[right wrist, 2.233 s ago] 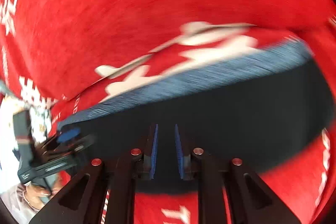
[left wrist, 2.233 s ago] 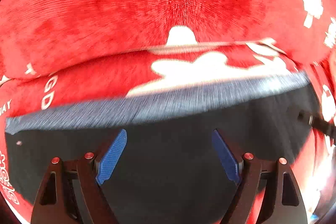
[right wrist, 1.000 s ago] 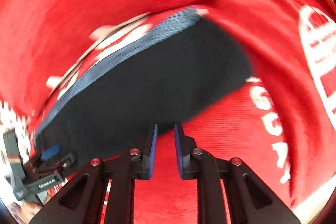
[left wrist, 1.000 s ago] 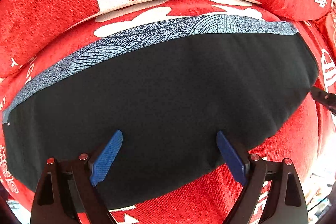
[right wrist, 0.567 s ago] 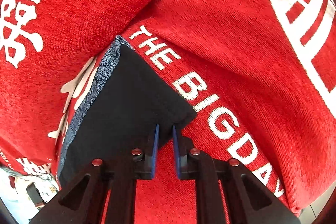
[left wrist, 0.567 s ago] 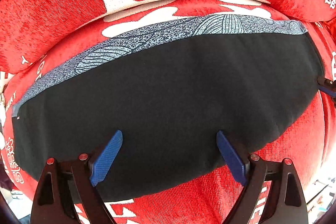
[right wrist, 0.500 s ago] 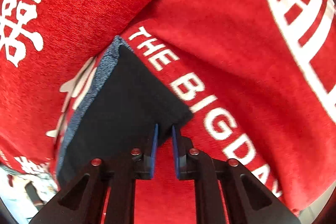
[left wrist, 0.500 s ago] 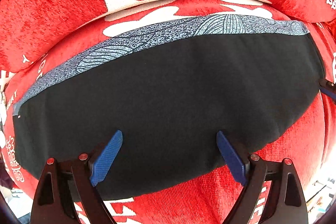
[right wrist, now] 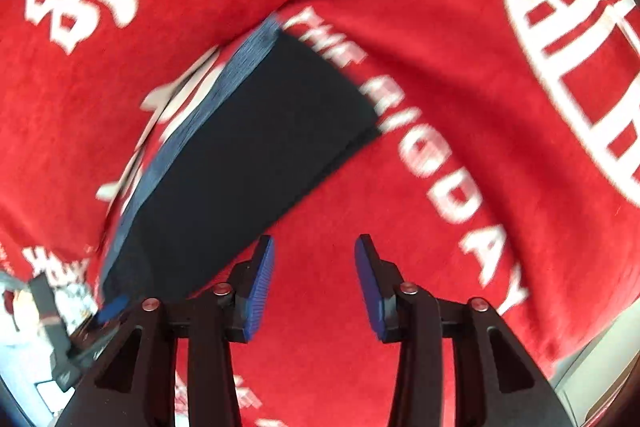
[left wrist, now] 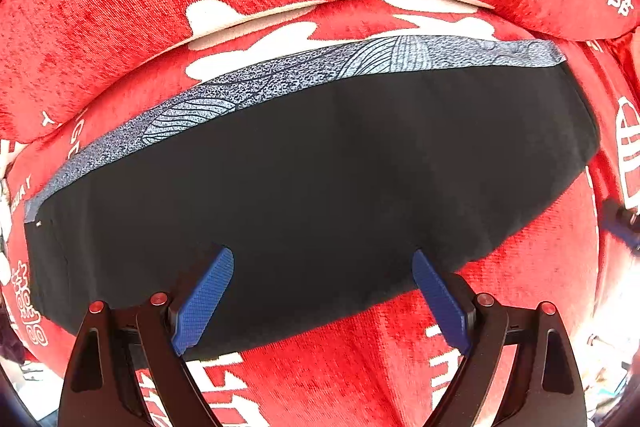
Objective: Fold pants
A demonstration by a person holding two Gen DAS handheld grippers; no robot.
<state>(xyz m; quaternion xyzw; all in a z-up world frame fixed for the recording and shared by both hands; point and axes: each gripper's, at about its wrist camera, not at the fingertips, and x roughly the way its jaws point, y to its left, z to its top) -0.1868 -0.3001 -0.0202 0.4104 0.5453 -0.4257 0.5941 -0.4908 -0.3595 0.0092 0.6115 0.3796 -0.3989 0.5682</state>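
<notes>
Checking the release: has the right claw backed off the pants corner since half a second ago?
Yes. The right claw now sits off the pants corner, over the red cover, jaws opening with nothing between them.

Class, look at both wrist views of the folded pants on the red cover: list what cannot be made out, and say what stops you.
- Pants, near edge: left wrist view, hidden behind the left tongs.
- White lettering on the cover: right wrist view, motion blur; partly under the pants.
- Left tongs: right wrist view, cut off by the edge.
</notes>
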